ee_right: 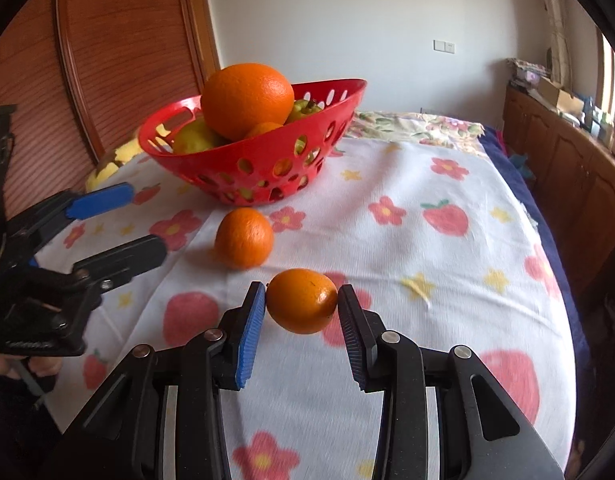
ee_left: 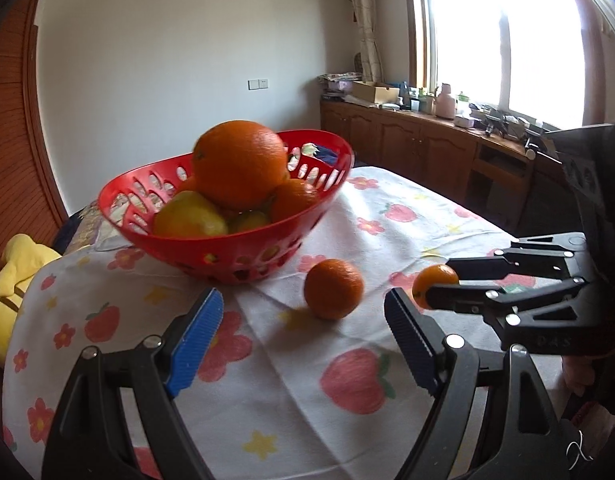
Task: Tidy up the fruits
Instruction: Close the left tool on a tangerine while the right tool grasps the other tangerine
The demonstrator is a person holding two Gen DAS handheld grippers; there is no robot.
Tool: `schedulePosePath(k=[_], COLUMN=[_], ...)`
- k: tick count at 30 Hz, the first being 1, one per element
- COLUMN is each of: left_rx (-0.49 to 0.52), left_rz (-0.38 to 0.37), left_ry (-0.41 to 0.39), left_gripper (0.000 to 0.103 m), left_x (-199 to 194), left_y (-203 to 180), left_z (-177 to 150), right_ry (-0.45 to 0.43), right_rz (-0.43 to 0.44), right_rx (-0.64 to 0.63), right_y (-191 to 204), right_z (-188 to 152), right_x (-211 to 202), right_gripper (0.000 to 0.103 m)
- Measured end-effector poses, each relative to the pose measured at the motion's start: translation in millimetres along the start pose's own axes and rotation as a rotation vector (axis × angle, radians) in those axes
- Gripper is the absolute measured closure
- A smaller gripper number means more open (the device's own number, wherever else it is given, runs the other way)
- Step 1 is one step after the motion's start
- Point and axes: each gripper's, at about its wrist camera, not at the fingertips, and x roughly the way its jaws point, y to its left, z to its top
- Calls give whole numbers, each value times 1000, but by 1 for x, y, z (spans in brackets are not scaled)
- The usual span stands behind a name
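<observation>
My right gripper (ee_right: 301, 312) is shut on a small orange (ee_right: 302, 300), held just above the flowered cloth; the same small orange (ee_left: 434, 285) shows between the right gripper (ee_left: 431, 292) in the left wrist view. Another orange (ee_left: 333, 289) (ee_right: 244, 237) lies loose on the cloth in front of the red basket (ee_left: 227, 252) (ee_right: 267, 160). The basket holds a big orange (ee_left: 239, 162) (ee_right: 247, 100) on top of several yellow-green and orange fruits. My left gripper (ee_left: 303, 340) (ee_right: 135, 224) stands open and empty, short of the loose orange.
A white cloth with strawberries and flowers (ee_right: 427, 264) covers the bed. A yellow plush (ee_left: 15, 280) lies at its left edge. Wooden cabinets (ee_left: 419, 152) with clutter run under the window on the right, and a wooden door (ee_right: 119, 48) stands behind the basket.
</observation>
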Motion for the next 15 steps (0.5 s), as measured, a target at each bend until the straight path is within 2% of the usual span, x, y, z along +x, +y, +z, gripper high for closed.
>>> schedulePosePath(k=[4,9,15], left_rx=[-4,-33,-37], left_rz=[-7,-26,-41], left_ry=[58,127,164], left_gripper=[25,41,43], left_x=[13,32,46], left_y=[-8,-11,-14], left_z=[7,13,18], right_ry=[-12,-9,-13], right_rz=[3,4,2], right_rx=[6,15,12], right_y=[1,-1,-1], right_z=[-6,-11,-17], right_x=[-9,-8,-8], right_gripper=[66,66,66])
